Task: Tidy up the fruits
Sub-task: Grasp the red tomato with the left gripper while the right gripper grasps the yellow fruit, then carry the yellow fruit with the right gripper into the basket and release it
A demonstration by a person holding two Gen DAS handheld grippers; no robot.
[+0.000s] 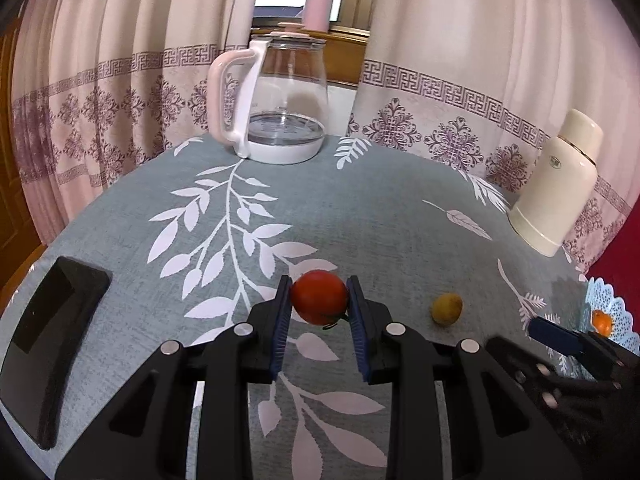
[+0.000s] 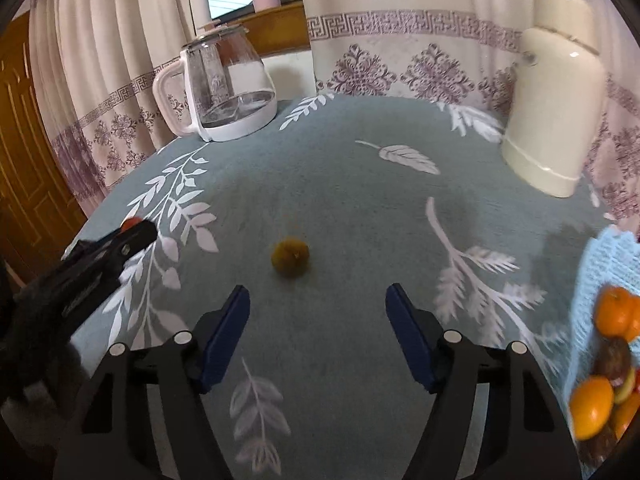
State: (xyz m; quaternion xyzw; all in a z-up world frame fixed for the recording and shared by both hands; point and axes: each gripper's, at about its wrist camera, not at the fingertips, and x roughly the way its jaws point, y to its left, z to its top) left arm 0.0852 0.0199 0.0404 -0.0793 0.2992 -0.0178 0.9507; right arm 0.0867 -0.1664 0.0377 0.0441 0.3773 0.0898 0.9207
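My left gripper [image 1: 319, 298] is shut on a red tomato [image 1: 319, 297] and holds it just above the grey leaf-print tablecloth. It also shows at the left of the right wrist view [image 2: 136, 230]. A small yellow-green fruit [image 1: 446, 309] lies on the cloth to its right, and in the right wrist view [image 2: 290, 257] it lies just ahead of my right gripper [image 2: 317, 300], which is open and empty. A pale blue fruit basket [image 2: 608, 264] at the right edge holds oranges [image 2: 614, 311] and other fruit.
A glass kettle with a pink handle [image 1: 276, 96] stands at the table's far edge. A cream thermos [image 1: 558, 184] stands at the far right. A black tablet-like device [image 1: 44, 344] lies at the left edge. Curtains hang behind the table.
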